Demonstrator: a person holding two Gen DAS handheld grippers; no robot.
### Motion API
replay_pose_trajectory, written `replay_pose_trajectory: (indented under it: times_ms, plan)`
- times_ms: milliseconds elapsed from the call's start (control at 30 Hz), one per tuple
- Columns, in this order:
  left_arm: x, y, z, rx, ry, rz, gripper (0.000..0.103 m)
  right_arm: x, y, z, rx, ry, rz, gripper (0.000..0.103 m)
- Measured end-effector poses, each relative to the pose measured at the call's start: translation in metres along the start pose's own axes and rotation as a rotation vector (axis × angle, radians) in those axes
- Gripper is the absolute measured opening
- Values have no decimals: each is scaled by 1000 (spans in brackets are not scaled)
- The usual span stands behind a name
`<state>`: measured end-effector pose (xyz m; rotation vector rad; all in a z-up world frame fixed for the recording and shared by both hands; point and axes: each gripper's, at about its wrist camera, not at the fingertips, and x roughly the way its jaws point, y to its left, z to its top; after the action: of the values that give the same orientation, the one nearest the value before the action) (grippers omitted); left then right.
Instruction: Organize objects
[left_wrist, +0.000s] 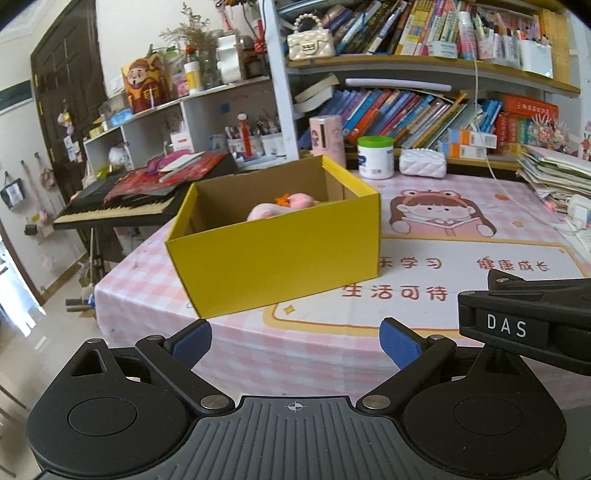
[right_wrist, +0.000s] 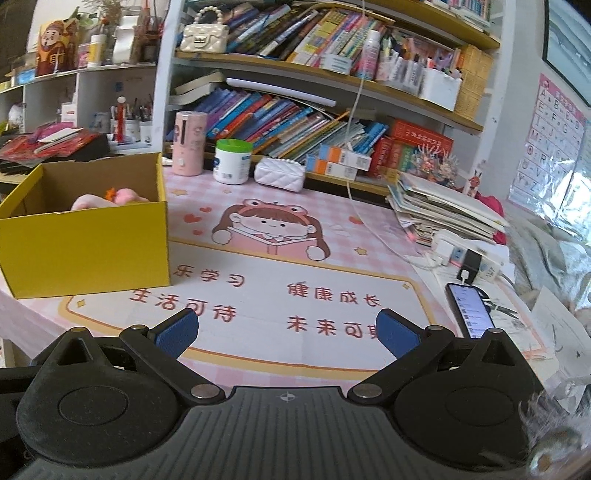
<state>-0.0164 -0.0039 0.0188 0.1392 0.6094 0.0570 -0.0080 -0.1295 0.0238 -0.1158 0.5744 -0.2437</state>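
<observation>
Yellow cardboard box, one, open-topped, sits on the pink checked tablecloth; one pink plush toy with an orange bit lies inside, partly hidden by the wall. Left gripper: blue pads apart, empty, box just ahead. Right gripper: pads apart, empty, box ahead-left, well apart. One black smartphone lies right.

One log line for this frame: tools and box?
left tool: open, empty | right tool: open, empty | yellow box: open, pink toy inside
</observation>
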Motion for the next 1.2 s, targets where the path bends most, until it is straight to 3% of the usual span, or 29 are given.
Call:
replay_pose_trajectory:
  times_ms: [1200]
  plan:
    - [-8,-29,5,37,6,-7,99,-1,-35,-1,33,15,-41,103]
